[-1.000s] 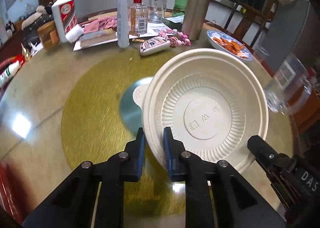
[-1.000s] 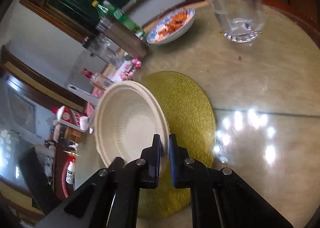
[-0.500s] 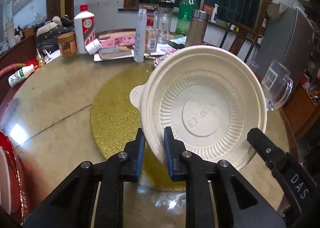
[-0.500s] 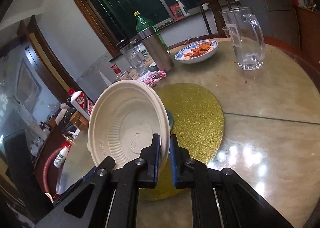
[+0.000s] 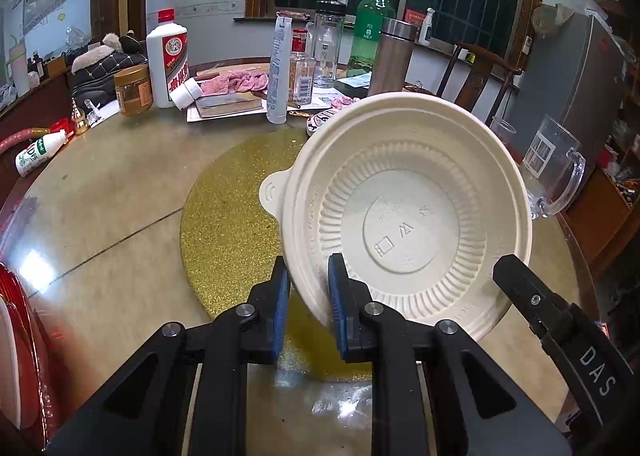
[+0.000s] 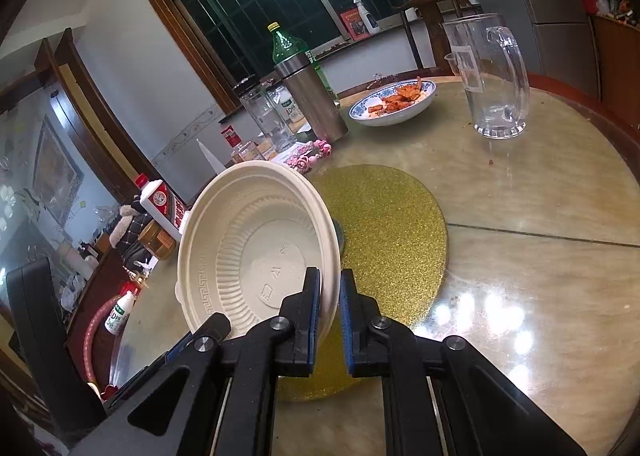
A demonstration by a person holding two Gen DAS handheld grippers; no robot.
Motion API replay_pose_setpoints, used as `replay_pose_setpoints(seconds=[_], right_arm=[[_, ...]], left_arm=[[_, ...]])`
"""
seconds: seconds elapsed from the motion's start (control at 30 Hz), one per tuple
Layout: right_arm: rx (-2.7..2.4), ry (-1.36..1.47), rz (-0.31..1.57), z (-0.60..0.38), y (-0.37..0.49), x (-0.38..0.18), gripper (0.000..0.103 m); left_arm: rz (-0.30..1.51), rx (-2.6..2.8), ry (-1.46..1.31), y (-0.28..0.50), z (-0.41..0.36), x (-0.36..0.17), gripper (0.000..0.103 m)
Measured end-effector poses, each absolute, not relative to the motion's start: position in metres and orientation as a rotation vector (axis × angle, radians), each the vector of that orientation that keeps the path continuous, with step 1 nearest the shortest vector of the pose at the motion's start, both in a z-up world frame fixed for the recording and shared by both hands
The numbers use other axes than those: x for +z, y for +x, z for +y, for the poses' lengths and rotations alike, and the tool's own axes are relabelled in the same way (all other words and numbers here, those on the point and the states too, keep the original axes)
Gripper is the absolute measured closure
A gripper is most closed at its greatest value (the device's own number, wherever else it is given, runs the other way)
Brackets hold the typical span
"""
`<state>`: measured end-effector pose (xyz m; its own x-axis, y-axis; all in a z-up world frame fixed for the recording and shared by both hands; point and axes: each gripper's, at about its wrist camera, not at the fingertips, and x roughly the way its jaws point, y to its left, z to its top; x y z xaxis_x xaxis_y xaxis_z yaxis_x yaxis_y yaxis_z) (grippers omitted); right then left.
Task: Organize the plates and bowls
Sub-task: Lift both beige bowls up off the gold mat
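One cream bowl (image 5: pixel 408 211) is held tilted in the air above the gold mat (image 5: pixel 232 223) at the middle of the round table (image 5: pixel 100 191), its hollow turned toward both cameras. The left gripper (image 5: pixel 308 296) is clamped on the near rim of the bowl, one blue pad inside and one outside. The right gripper (image 6: pixel 330 310) is clamped on the opposite rim in the same way. One small tab is seen on the bowl's rim.

Toward the table's right edge one clear glass jug (image 6: pixel 490 79) stands upright. Beyond it, one blue-patterned dish (image 6: pixel 394 103) of orange food is set near the far edge. Along the far edge are counted one steel flask (image 5: pixel 392 55), one green bottle (image 5: pixel 370 27), one white liquor bottle (image 5: pixel 168 57) and one amber jar (image 5: pixel 134 89).
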<state>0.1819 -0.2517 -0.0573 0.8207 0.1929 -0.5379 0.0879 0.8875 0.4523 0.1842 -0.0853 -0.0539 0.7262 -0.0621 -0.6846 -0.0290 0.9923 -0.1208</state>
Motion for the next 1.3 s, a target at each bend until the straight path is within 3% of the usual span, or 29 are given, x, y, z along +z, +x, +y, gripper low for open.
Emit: replay_pose_setpoints(seconds=[1.3], right_arm=[[0.058, 0.497, 0.568, -0.256, 0.170, -0.052, 0.094]], left_arm=[[0.718, -0.033, -0.109, 0.178, -0.089, -0.049, 0.086]])
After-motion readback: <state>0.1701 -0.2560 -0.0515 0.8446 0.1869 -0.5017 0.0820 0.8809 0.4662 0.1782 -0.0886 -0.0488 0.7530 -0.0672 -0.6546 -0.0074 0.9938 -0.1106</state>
